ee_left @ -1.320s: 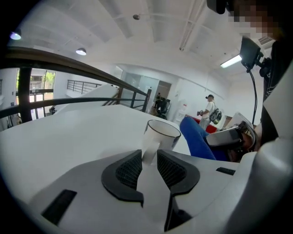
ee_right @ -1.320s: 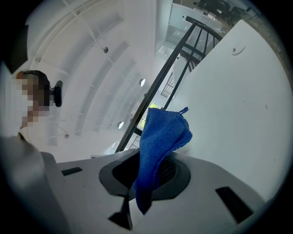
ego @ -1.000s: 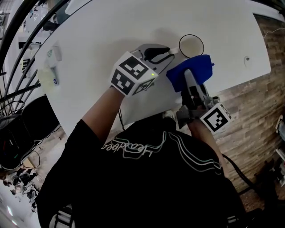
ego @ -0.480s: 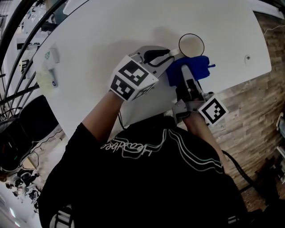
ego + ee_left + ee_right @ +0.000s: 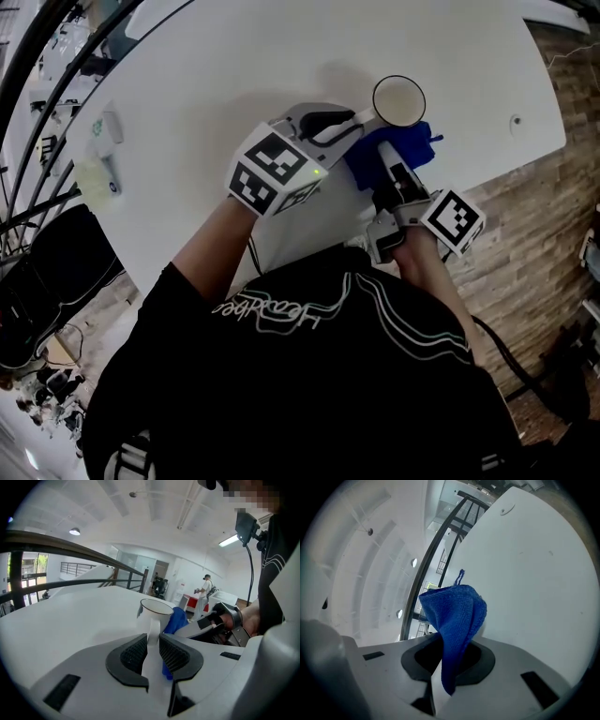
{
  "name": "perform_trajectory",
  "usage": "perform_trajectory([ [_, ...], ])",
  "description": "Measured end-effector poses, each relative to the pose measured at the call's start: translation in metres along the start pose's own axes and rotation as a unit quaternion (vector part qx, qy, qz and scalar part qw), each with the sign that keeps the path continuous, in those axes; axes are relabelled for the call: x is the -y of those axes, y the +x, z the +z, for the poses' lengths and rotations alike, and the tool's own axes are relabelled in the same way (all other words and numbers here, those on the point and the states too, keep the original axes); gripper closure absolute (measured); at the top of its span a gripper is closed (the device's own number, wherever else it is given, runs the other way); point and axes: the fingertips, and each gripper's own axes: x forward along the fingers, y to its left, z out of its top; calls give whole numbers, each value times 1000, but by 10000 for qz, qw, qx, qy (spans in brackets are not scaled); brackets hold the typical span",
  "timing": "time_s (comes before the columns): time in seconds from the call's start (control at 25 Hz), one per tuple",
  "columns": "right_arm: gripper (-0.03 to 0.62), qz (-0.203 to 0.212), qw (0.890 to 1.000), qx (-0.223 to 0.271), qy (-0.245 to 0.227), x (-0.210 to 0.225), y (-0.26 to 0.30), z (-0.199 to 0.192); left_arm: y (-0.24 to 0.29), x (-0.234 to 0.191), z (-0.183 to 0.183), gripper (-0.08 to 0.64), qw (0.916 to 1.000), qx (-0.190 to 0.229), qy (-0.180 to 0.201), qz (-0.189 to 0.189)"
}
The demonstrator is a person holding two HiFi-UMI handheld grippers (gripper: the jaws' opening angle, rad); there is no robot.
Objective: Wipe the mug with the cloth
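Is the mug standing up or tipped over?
Standing up. The mug has its round open rim facing straight up and its walls upright, while the left tool pinches its handle.

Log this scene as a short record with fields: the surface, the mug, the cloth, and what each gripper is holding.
surface: white table
mug: white, upright, open end up
left gripper: shut on the mug's handle
cloth: blue, bunched, up against the outside of the mug on the side nearest the person
right gripper: shut on the cloth
inside of mug: cloth not in it
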Motion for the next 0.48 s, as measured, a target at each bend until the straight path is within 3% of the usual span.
perform_trajectory([
  [0.16,541,62,9998,-75,-172,-5,-9,0,-1,2,0,474,10000,28,14,-31],
  [0.36,541,383,9954,-244,-846,-21,-24,8,-2,0,0,474,9999,65,-49,-87],
  [0.48,541,599,9872,-406,-1419,-31,-37,19,-2,3,1,474,10000,31,-18,6],
])
